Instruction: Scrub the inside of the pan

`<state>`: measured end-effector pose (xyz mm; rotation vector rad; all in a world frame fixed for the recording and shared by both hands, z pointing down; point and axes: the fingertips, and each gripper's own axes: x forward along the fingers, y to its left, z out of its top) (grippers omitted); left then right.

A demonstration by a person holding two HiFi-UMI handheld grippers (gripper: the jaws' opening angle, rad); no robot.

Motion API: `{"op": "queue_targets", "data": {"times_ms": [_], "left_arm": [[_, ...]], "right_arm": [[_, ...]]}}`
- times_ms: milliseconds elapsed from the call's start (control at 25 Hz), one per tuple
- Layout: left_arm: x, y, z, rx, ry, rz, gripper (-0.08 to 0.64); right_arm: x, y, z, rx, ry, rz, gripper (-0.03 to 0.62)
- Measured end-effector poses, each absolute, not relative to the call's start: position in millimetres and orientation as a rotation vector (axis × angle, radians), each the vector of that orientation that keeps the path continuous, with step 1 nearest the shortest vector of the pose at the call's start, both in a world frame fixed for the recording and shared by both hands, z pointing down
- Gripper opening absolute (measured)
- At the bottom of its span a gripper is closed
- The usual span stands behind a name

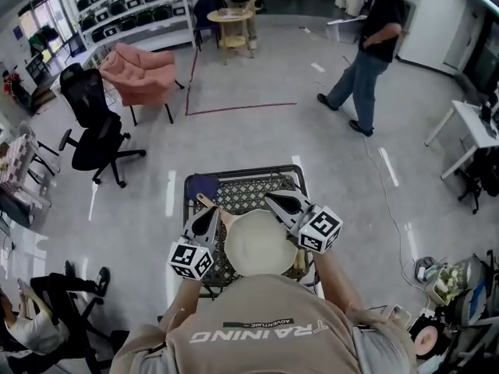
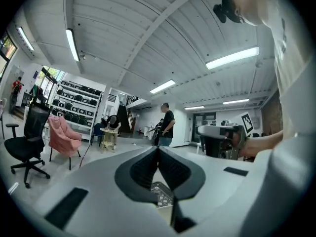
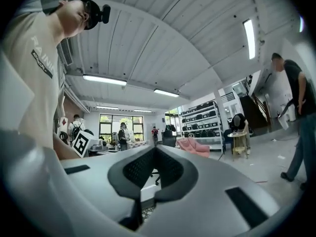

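Note:
Seen from the head view, both grippers are raised in front of the person's chest, above a black mesh-topped table [image 1: 257,184]. My left gripper [image 1: 211,212] has its jaws closed tip to tip with nothing between them, as the left gripper view [image 2: 158,148] confirms. My right gripper [image 1: 272,200] is shut and empty as well, pointing level across the room in its own view [image 3: 154,148]. A tan handle [image 1: 206,202] and a dark blue item [image 1: 201,184] lie on the table. The person's cream hat [image 1: 258,243] hides the table's middle, and no pan shows.
A black office chair [image 1: 97,127] and a pink armchair [image 1: 140,72] stand to the left. Across the floor walks a person in jeans [image 1: 370,49]. A small round table [image 1: 231,22] stands far back, a white desk [image 1: 475,127] at right.

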<state>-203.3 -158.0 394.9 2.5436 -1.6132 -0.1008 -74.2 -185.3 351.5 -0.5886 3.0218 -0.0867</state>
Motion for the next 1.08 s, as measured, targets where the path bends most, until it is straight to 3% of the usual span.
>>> {"op": "queue_targets", "data": {"times_ms": [440,1080], "left_arm": [[-189,-159,395,2.548,-1.632,-0.11,0.018],[-199,-157,390,2.574,-1.666,-0.099,0.018]], "right_arm": [[-83,-185,396,-0.567,3.174,-0.097,0.017],[-90,-196,391,-0.54,3.209,0.034,0.017]]}}
